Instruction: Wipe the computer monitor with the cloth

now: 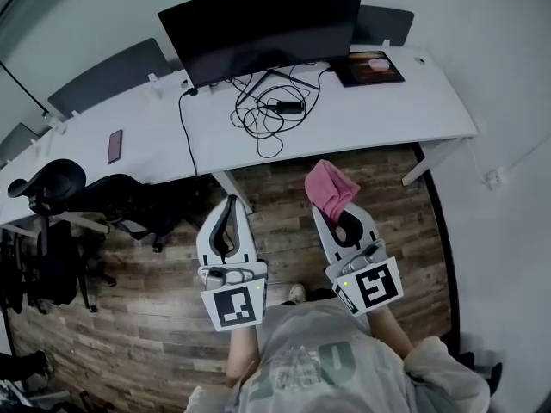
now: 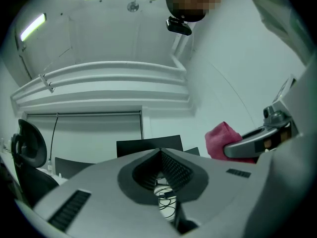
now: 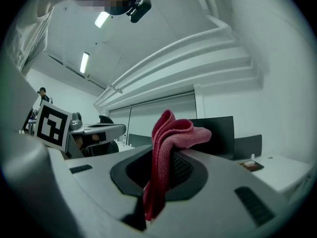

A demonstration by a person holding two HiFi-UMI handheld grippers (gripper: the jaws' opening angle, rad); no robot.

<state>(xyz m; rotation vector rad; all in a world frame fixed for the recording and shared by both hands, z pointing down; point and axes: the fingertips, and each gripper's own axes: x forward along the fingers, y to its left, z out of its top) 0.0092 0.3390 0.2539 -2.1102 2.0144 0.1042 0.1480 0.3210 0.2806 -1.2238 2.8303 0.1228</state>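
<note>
A dark, switched-off computer monitor [image 1: 263,26] stands on the white desk [image 1: 370,114] ahead of me; it also shows small in the left gripper view [image 2: 148,145] and behind the cloth in the right gripper view [image 3: 218,133]. My right gripper [image 1: 331,205] is shut on a folded pink cloth [image 1: 330,188], which sticks up between its jaws [image 3: 166,152] and appears at the right of the left gripper view [image 2: 223,140]. My left gripper [image 1: 231,206] is shut with nothing in it. Both hang over the wooden floor, short of the desk.
Tangled black cables [image 1: 271,110] lie on the desk under the monitor. A dark tray [image 1: 370,67] sits at the right, a phone [image 1: 114,145] at the left. Black office chairs [image 1: 60,196] stand left of me. A desk leg [image 1: 232,188] is just ahead of the left gripper.
</note>
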